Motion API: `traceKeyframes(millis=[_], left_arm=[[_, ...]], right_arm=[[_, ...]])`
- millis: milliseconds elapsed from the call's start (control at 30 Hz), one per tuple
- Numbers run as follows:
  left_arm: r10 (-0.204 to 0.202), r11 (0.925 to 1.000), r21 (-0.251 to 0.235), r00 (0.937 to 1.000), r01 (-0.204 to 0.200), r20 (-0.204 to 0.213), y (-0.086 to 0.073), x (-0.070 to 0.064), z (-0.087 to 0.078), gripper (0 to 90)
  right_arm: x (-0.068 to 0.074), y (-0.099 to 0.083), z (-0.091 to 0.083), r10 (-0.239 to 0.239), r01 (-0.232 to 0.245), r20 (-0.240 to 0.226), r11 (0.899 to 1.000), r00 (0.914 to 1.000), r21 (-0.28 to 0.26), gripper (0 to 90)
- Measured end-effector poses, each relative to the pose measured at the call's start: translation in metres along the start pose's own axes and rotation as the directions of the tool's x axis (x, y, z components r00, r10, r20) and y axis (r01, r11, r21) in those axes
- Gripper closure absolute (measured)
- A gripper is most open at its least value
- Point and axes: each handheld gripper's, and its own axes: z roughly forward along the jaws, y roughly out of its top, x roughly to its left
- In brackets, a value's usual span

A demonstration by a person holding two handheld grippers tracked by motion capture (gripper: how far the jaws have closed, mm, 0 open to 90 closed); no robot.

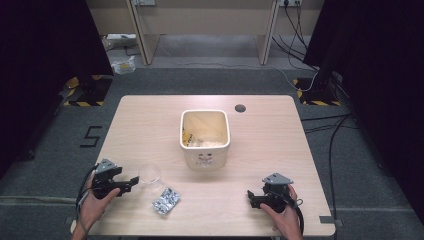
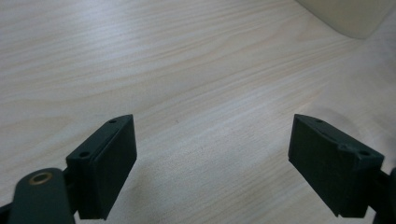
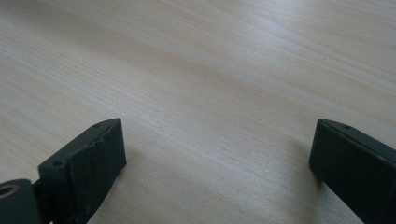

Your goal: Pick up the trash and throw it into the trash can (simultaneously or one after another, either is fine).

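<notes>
— From the high view, where do your grippers sit?

— My left gripper (image 1: 134,179) rests low at the near left of the bench (image 1: 280,135), its tips just beside a clear plastic cup (image 1: 149,174). A crumpled silver wrapper (image 1: 166,201) lies near it, closer to me and a little right. My right gripper (image 1: 248,195) sits well apart at the near right, pointing left. A cream bin (image 1: 205,137) stands mid-bench, scraps inside.

— And in the left gripper view?

— My jaws are spread wide, released, with bare wood grain between them. A corner of the bin (image 2: 350,18) shows at top right. A faint haze at the right edge may be the cup; I cannot tell.

— The right gripper view?

— Again my jaws stand wide apart, holding nothing, bare bench between them.
</notes>
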Motion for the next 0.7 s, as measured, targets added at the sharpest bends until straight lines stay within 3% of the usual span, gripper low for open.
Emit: traceKeyframes(millis=[700], left_arm=[[0.01, 0.9985, -0.054, 0.9999, -0.01, 0.003, 0.016, -0.009, -0.03, 14.6]], right_arm=[[0.0, 0.0, 0.0, -0.001, 0.001, 0.0, 1.0, 1.0, 0.0, 4.0]])
